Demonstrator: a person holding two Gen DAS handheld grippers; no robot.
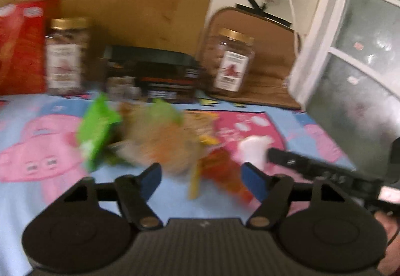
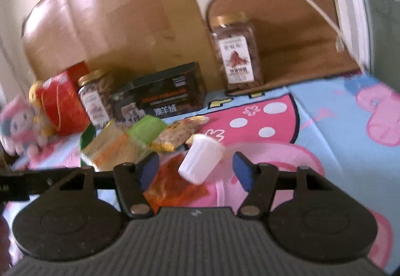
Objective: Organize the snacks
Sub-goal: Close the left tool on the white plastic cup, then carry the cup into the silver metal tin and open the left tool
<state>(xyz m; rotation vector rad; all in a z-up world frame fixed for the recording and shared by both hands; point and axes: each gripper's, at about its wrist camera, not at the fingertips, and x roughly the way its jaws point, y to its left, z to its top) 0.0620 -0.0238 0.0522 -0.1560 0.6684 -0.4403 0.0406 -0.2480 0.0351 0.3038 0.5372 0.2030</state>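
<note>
A loose pile of snack packets lies on the cartoon-print cloth: a green packet (image 1: 97, 130), a tan packet (image 1: 162, 141), an orange packet (image 1: 225, 171) and a small white cup (image 1: 255, 148). My left gripper (image 1: 202, 178) is open just in front of the pile, holding nothing. My right gripper (image 2: 196, 171) is open with the white cup (image 2: 200, 161) lying tilted between its fingers, not clamped. The orange packet (image 2: 175, 188) lies under it, and the green packet (image 2: 147, 130) and tan packet (image 2: 115, 151) lie further left. The right gripper's body shows at the left wrist view's right edge (image 1: 325, 171).
Along the back stand a red box (image 1: 20, 45), two gold-lidded jars (image 1: 66, 55) (image 1: 231, 63) and a black box (image 1: 155, 75) against a cardboard sheet (image 1: 125, 0). A white-framed window (image 1: 337, 50) is at right. A plush doll (image 2: 17, 123) lies far left.
</note>
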